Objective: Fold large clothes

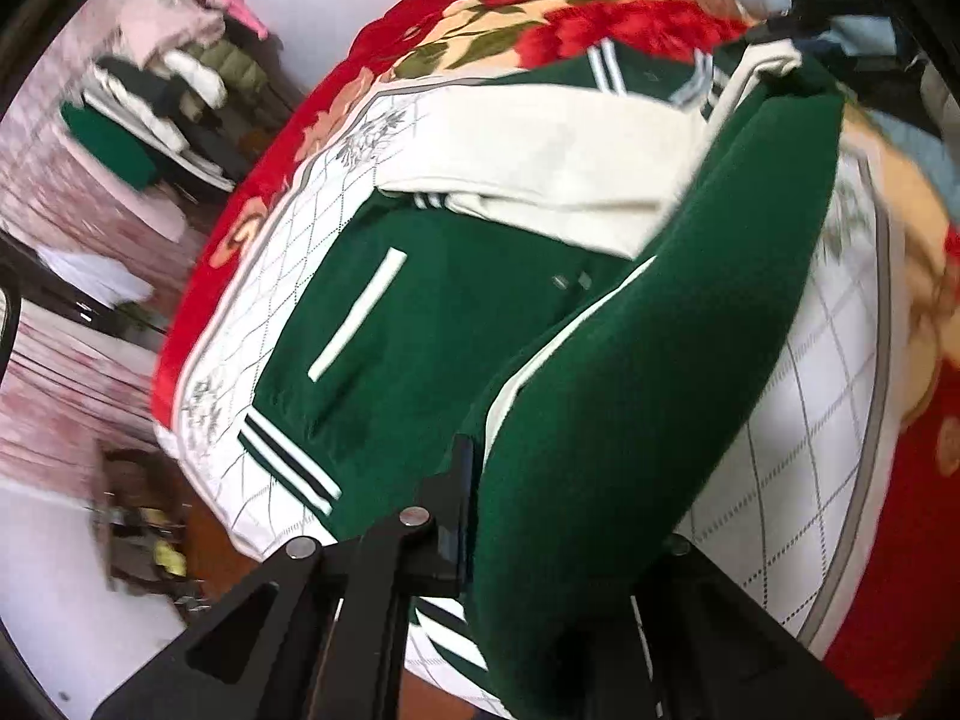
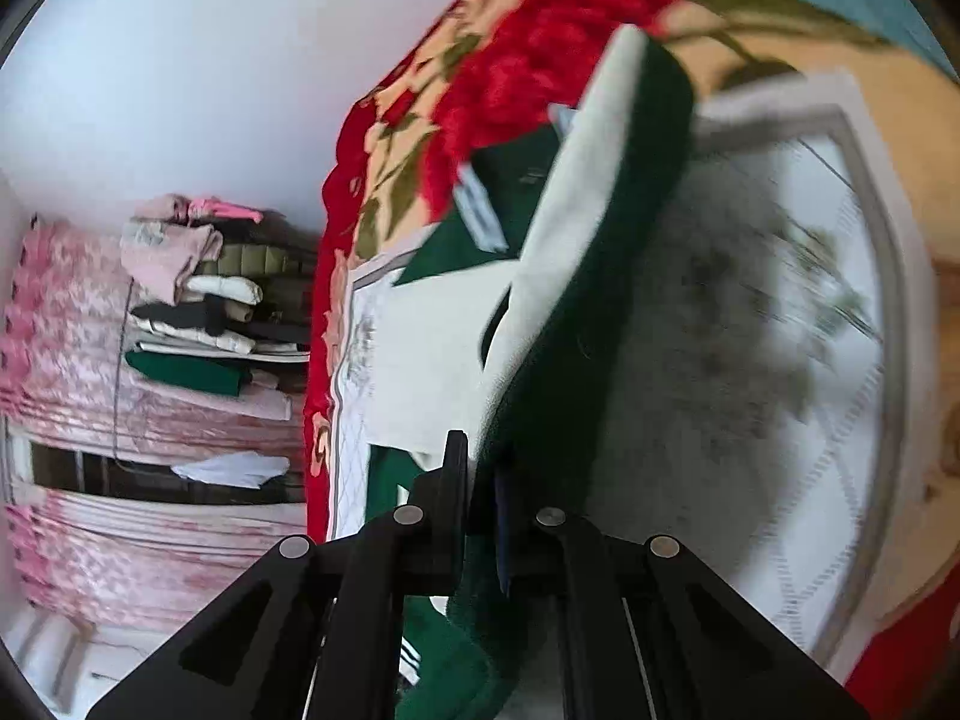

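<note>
Evidently unlabelled, green jacket (image 1: 456, 312), both hand-held grippers clamping it.

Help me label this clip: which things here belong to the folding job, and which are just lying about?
In the job:
green jacket
left gripper
right gripper

Lying about:
floral blanket
pile of folded clothes
pink curtain
</note>
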The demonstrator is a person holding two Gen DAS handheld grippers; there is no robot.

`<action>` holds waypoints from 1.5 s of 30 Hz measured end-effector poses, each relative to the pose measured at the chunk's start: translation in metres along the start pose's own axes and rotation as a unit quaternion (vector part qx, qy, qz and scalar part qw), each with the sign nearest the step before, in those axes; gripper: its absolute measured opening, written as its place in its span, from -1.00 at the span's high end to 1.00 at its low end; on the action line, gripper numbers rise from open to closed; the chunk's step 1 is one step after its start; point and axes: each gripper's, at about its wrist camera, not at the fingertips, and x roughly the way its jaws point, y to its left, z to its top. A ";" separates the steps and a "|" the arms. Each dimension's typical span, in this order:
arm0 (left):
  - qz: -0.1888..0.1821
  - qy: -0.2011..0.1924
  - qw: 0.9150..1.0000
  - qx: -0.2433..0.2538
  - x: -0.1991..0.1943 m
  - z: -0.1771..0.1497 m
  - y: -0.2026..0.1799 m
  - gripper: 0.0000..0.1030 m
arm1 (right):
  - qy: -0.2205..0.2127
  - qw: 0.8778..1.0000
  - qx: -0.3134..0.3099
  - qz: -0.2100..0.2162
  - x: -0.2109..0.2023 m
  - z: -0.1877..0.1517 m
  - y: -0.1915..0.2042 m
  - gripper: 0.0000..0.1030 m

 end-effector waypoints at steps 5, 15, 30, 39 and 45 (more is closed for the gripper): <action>-0.063 0.014 0.997 -0.028 0.028 0.040 0.084 0.89 | 0.002 0.998 -0.034 -0.046 0.059 0.009 0.109 0.85; -0.169 0.104 0.971 -0.131 0.166 0.077 0.231 0.87 | 0.070 0.974 -0.139 -0.165 0.273 0.002 0.258 0.85; -0.241 0.123 0.898 -0.346 0.229 0.037 0.354 -0.49 | 0.153 0.968 -0.121 -0.160 0.322 -0.016 0.225 -0.35; -0.083 0.155 0.949 -0.261 0.264 0.011 0.317 -0.75 | 0.098 0.966 -0.012 -0.239 0.209 -0.044 0.096 -0.37; -0.100 0.133 0.946 -0.277 0.233 0.013 0.321 -0.74 | 0.093 0.983 0.053 -0.147 0.228 -0.038 0.024 -0.40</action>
